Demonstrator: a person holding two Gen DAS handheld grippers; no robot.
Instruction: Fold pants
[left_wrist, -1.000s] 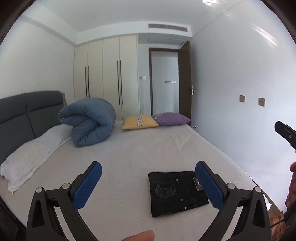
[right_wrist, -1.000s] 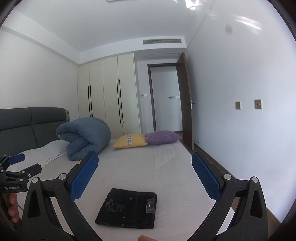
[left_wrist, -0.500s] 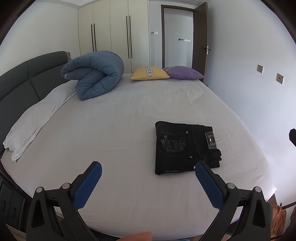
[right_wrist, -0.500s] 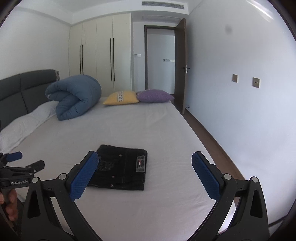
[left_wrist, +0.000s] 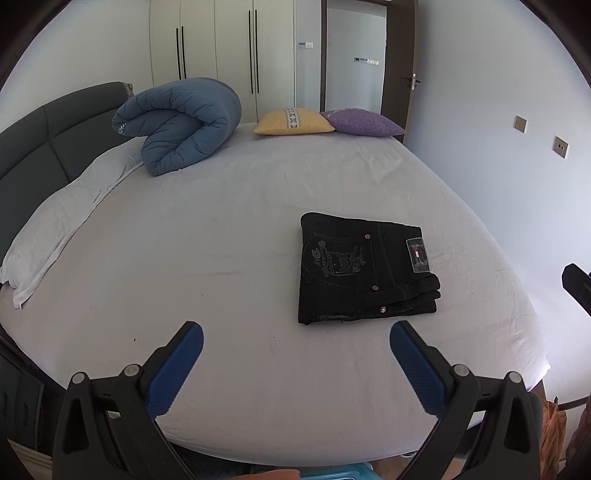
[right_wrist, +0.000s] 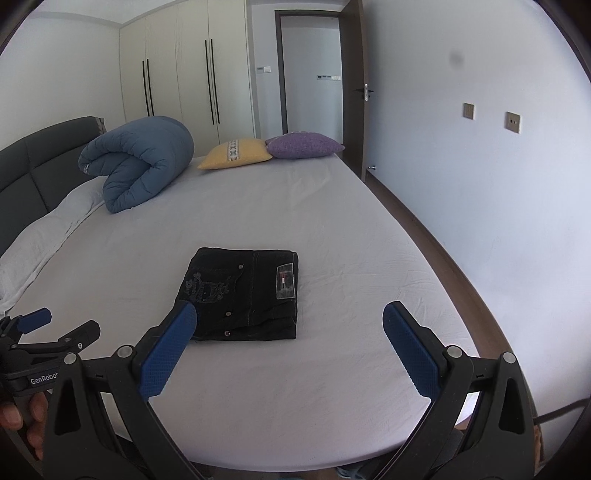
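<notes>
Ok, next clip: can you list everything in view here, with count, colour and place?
pants: 1, black, folded, on the bed's near right part
bed: 1, pale sheet
duvet: 1, blue, rolled, far left
pillow: 1, white, left by the headboard
cushions: 2, yellow and purple, far end
headboard: 1, dark grey, left
wardrobe: 1, cream, far wall
door: 1, dark brown, open
left gripper: 1, blue pads, open, empty
right gripper: 1, blue pads, open, empty
</notes>
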